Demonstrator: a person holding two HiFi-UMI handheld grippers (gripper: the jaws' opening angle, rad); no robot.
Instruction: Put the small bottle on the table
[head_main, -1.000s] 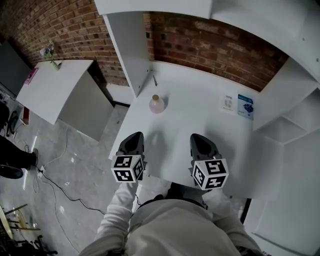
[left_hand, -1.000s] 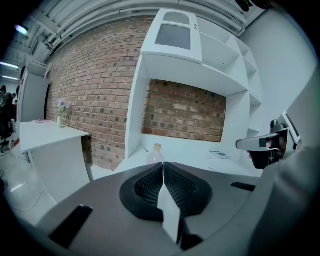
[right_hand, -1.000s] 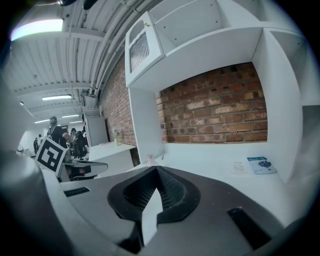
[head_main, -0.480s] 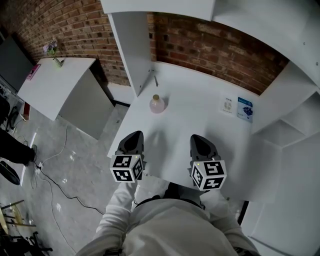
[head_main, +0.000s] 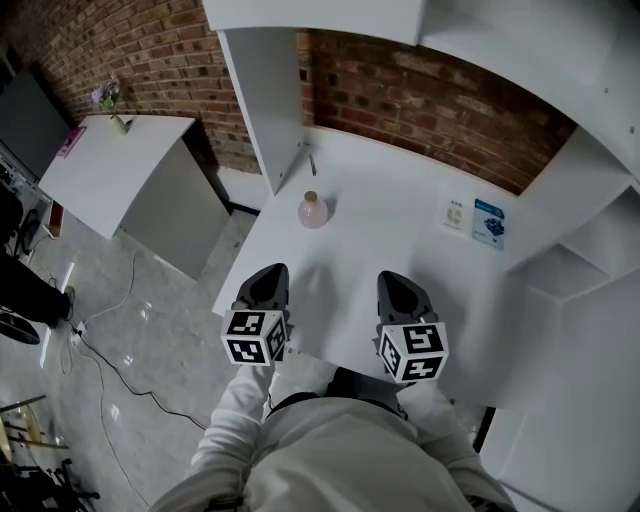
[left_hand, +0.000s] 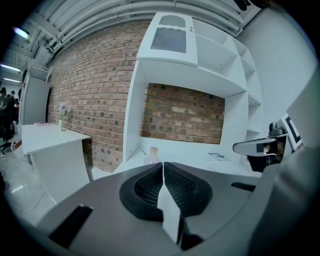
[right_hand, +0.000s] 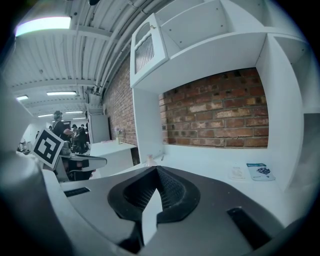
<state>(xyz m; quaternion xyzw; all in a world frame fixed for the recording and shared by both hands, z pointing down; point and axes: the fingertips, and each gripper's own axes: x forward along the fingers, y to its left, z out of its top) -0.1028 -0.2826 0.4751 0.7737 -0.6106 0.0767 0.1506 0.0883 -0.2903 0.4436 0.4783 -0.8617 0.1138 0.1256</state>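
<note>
Small bottle (head_main: 313, 210) is standing on the desk (head_main: 400, 235) — left claw (head_main: 267, 272) and right claw (head_main: 393, 279) are hovering nearby, both pressed together.

In 1 second the right gripper (head_main: 392, 280) has slid a tiny bit to the left. Over at the left edge, a person's shoe (head_main: 18, 327) on the grey floor (head_main: 150, 330) has shifted a little.
</note>
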